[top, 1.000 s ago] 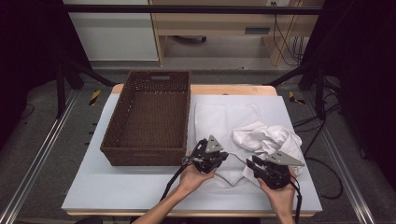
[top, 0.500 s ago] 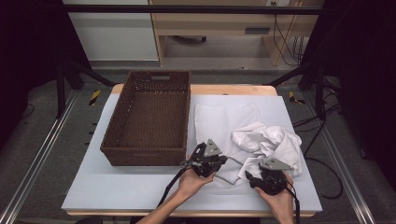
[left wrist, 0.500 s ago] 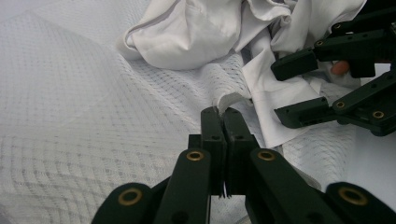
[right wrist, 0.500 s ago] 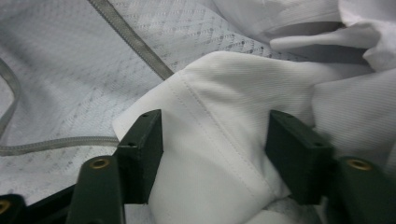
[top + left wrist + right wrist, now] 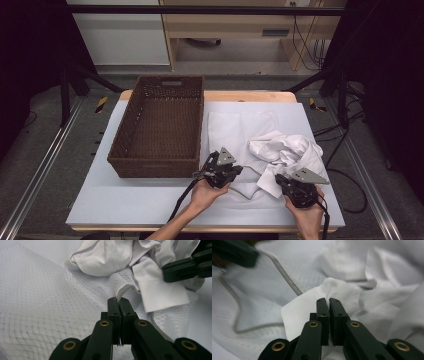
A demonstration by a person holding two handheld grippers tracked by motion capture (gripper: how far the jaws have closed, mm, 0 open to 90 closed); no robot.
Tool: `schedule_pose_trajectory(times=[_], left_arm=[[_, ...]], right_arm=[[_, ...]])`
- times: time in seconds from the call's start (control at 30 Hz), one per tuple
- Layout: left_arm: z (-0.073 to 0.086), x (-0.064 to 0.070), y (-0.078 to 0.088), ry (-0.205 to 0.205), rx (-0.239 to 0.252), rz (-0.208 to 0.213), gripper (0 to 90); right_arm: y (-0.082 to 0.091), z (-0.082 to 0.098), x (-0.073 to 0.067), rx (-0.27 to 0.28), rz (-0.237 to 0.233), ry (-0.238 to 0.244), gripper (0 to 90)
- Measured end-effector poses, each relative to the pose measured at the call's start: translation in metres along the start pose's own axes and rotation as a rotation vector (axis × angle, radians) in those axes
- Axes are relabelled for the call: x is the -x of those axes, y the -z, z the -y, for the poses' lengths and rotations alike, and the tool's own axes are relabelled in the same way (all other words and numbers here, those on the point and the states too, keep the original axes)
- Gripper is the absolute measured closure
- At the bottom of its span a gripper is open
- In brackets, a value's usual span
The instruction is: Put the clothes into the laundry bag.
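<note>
A: Left gripper [image 5: 117, 301] state?
B: Pinched tight on an edge of the mesh cloth [image 5: 45, 305], which lies flat on the bench [image 5: 90, 200] just right of the wicker basket [image 5: 160, 125].
A: Right gripper [image 5: 327, 301]?
B: Jaws just closed, clamped on a fold of the crumpled white shirt [image 5: 352, 295]. Shirt's piled on the mesh cloth, well right of the basket, near the bench's front edge.
</note>
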State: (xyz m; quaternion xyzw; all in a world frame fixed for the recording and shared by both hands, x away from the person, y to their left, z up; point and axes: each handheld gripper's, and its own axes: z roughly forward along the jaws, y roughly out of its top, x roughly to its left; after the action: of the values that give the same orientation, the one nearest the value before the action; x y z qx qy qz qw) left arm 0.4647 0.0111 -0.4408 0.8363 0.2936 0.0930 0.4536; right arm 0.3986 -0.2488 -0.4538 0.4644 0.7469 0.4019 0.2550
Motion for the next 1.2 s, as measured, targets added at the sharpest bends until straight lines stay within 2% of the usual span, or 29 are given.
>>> schedule_pose_trajectory(times=[0.1,0.27,0.37,0.47,0.63,0.73,0.83,0.93,1.0,1.07,1.13,1.17,1.2], left_arm=[[-0.003,-0.002,0.001,0.017,0.009,0.001,88.7],[-0.009,-0.002,0.004,0.017,0.022,-0.004,88.8],[-0.015,-0.003,0.007,0.028,0.036,0.001,88.8],[-0.02,0.0,0.011,0.021,0.052,0.006,88.8],[-0.02,0.005,0.016,0.003,0.051,0.01,88.8],[-0.015,0.005,0.018,0.013,0.049,0.019,88.8],[-0.01,0.002,0.019,0.017,0.039,0.018,88.8],[-0.003,-0.002,0.02,0.032,0.031,0.023,88.7],[0.002,-0.004,0.02,0.034,0.027,0.024,88.6],[0.007,-0.006,0.021,0.039,0.028,0.024,88.6],[0.011,-0.008,0.021,0.039,0.027,0.025,88.6],[0.012,-0.008,0.022,0.04,0.028,0.025,88.6],[0.012,-0.008,0.021,0.044,0.029,0.027,88.6]], right_arm=[[0.013,-0.013,-0.006,0.067,-0.058,0.007,87.4],[0.017,-0.025,-0.021,0.121,-0.149,0.039,87.3],[0.008,-0.024,-0.034,0.106,-0.213,0.039,87.3],[-0.013,-0.018,-0.05,0.034,-0.224,0.071,87.1],[-0.049,-0.015,-0.06,-0.024,-0.184,0.066,86.3],[-0.069,-0.015,-0.062,-0.059,-0.121,0.065,85.1],[-0.076,-0.014,-0.061,-0.06,-0.099,0.061,82.6],[-0.069,-0.014,-0.061,-0.036,-0.113,0.062,75.1],[-0.056,-0.015,-0.061,-0.004,-0.14,0.053,71.0],[-0.04,-0.016,-0.057,0.039,-0.144,0.055,66.5],[-0.024,-0.017,-0.048,0.066,-0.113,0.046,62.7],[-0.017,-0.016,-0.04,0.062,-0.072,0.041,59.2],[-0.013,-0.015,-0.036,0.054,-0.053,0.033,57.1]])
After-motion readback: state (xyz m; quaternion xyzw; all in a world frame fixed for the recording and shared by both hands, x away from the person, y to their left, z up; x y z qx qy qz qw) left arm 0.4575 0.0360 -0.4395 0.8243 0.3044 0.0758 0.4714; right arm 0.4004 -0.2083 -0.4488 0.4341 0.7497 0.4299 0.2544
